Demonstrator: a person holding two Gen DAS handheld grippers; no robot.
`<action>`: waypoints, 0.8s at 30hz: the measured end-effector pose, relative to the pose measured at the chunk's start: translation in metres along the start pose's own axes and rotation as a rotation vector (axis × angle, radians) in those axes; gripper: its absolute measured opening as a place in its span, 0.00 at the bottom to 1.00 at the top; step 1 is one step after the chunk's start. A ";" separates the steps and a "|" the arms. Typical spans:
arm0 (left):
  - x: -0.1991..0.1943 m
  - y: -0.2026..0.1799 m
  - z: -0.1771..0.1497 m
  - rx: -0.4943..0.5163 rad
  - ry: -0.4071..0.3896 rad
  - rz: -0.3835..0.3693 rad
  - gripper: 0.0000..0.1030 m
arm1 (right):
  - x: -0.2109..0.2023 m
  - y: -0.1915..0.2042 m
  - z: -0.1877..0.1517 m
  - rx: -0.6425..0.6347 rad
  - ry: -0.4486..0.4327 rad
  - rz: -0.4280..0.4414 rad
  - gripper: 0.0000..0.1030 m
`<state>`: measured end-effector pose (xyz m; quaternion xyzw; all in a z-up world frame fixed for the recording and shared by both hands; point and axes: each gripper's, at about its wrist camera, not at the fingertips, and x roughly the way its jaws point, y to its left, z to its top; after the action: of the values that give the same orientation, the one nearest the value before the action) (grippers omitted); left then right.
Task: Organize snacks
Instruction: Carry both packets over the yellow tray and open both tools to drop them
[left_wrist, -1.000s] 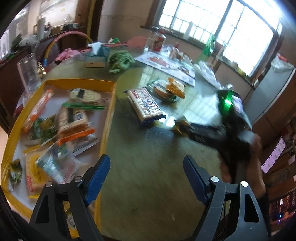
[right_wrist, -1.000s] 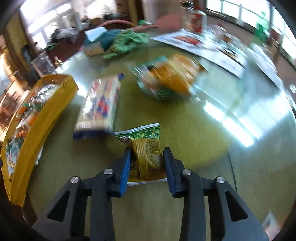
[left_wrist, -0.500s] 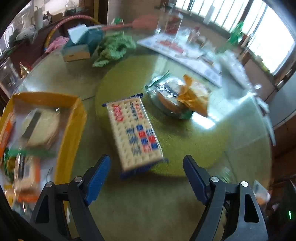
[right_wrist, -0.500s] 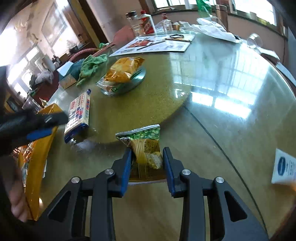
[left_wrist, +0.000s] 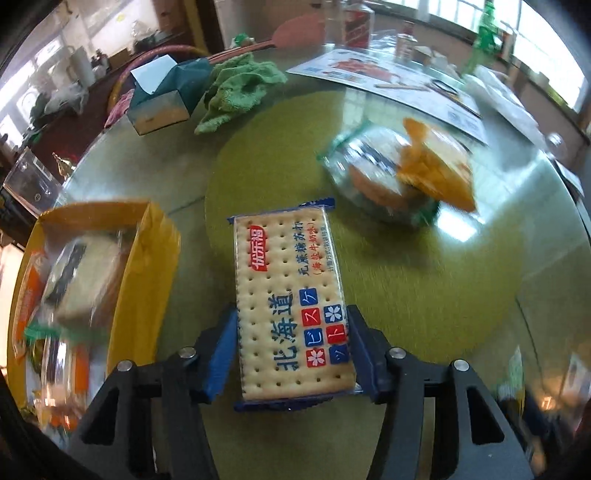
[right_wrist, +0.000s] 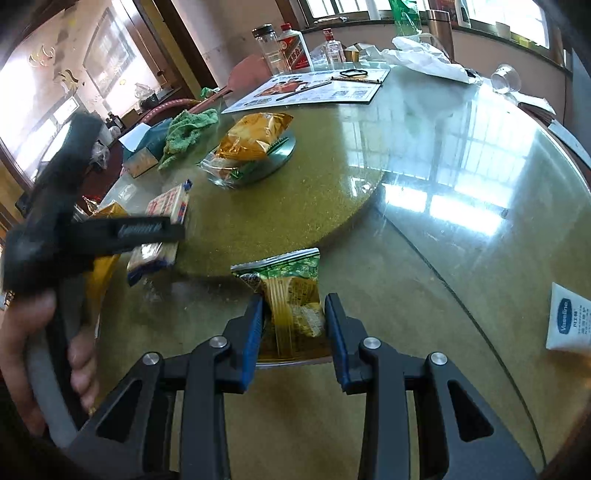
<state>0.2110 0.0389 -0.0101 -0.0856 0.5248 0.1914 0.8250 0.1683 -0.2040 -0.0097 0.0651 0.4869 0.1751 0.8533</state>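
Note:
A long cracker packet (left_wrist: 288, 280) with blue ends lies on the green turntable's edge, beside the yellow tray (left_wrist: 147, 258). My left gripper (left_wrist: 291, 317) straddles its near end; the jaws are closing and both blue pads touch the packet's long sides. The right wrist view shows that gripper (right_wrist: 147, 229) from the side over the same packet (right_wrist: 166, 206). My right gripper (right_wrist: 293, 306) is shut on a green and yellow snack packet (right_wrist: 291, 288), just above the glass table. An orange bag (left_wrist: 436, 166) and a clear-wrapped snack rest on a plate (right_wrist: 284, 151).
The yellow tray holds several wrapped snacks. Further back lie a green cloth (left_wrist: 236, 88), a tissue box (left_wrist: 159, 99), a printed sheet (right_wrist: 314, 88) and bottles (right_wrist: 291, 44). A white tube (right_wrist: 569, 317) lies at the right. A hand (right_wrist: 22, 332) grips the left tool.
My left gripper swung from beside the tray over to the cracker packet, dropped onto it, and its jaws narrowed around it. The right gripper kept its packet and rolled, then held still.

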 end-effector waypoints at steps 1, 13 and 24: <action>-0.006 0.000 -0.012 0.015 -0.007 -0.003 0.54 | 0.000 -0.001 0.000 0.003 -0.003 0.009 0.34; -0.086 0.009 -0.169 0.217 -0.101 -0.153 0.53 | -0.041 0.010 -0.062 -0.006 0.049 0.124 0.32; -0.168 0.091 -0.193 0.054 -0.246 -0.391 0.53 | -0.119 0.081 -0.089 -0.097 -0.077 0.222 0.32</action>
<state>-0.0497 0.0177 0.0625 -0.1395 0.3984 0.0228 0.9062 0.0178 -0.1766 0.0629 0.0839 0.4344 0.2892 0.8489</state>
